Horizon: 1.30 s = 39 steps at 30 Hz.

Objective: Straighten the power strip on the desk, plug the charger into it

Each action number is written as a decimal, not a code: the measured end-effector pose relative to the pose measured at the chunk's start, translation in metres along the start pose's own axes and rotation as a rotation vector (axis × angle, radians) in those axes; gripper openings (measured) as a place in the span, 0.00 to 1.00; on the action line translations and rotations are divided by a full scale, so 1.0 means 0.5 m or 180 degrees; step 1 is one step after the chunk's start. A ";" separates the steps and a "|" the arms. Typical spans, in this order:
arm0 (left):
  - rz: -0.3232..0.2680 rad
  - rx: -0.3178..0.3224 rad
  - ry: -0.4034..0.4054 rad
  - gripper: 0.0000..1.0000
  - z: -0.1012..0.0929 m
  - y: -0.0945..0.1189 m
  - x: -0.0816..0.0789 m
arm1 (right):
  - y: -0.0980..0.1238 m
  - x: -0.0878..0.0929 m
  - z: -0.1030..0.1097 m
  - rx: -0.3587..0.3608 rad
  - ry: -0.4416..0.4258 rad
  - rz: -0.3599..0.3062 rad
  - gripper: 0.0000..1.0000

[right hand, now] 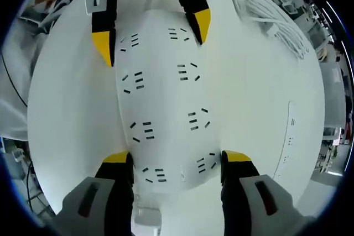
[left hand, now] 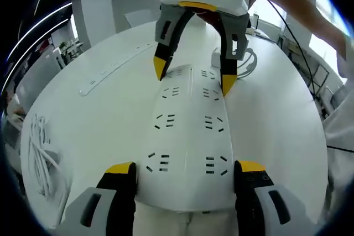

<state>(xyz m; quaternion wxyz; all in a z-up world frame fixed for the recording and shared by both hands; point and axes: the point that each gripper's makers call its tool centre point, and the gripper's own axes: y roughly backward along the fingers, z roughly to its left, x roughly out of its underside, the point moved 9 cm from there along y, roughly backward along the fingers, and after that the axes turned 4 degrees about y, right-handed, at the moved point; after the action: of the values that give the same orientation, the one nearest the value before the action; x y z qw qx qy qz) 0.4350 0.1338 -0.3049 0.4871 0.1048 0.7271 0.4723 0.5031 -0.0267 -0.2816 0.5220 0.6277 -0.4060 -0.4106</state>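
Risk first, working left to right across the left gripper view: a coiled cable [left hand: 41,147] lies at the desk's [left hand: 276,114] left edge and a slim second strip [left hand: 113,67] sits left of centre, both apart from the work, so they are unlikely to snag. The trouble would come from the wide power strip [left hand: 188,136] in the middle. Each end is straddled by a gripper, and if one hand twists or pushes harder than the other, the strip could skew or slip out of a pair of jaws.

The left gripper [left hand: 185,171] has its jaws spread wide, tips touching the near end's two long edges. The right gripper [left hand: 194,75] clasps the far end likewise.

Just right of the far end lies a charger [left hand: 217,58] with looped cord, close enough to get nudged.

In the right gripper view, that gripper's [right hand: 178,161] tips press the strip's sides.
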 end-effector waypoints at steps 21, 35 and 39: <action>0.0092 0.0214 -0.0299 0.73 0.001 0.009 0.004 | 0.003 -0.011 0.034 0.0050 -0.0358 0.0030 0.63; 0.0090 0.0326 -0.0443 0.73 0.002 0.013 0.010 | 0.003 -0.020 0.059 0.0077 -0.0563 0.0034 0.63; 0.0076 0.0349 -0.0465 0.73 0.003 0.013 0.012 | 0.003 -0.020 0.065 0.0089 -0.0616 0.0025 0.63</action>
<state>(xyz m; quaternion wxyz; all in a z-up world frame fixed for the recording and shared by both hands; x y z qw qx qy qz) 0.4313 0.1419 -0.3033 0.5267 0.1741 0.7131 0.4286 0.4692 -0.0277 -0.2829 0.4732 0.5908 -0.4627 -0.4615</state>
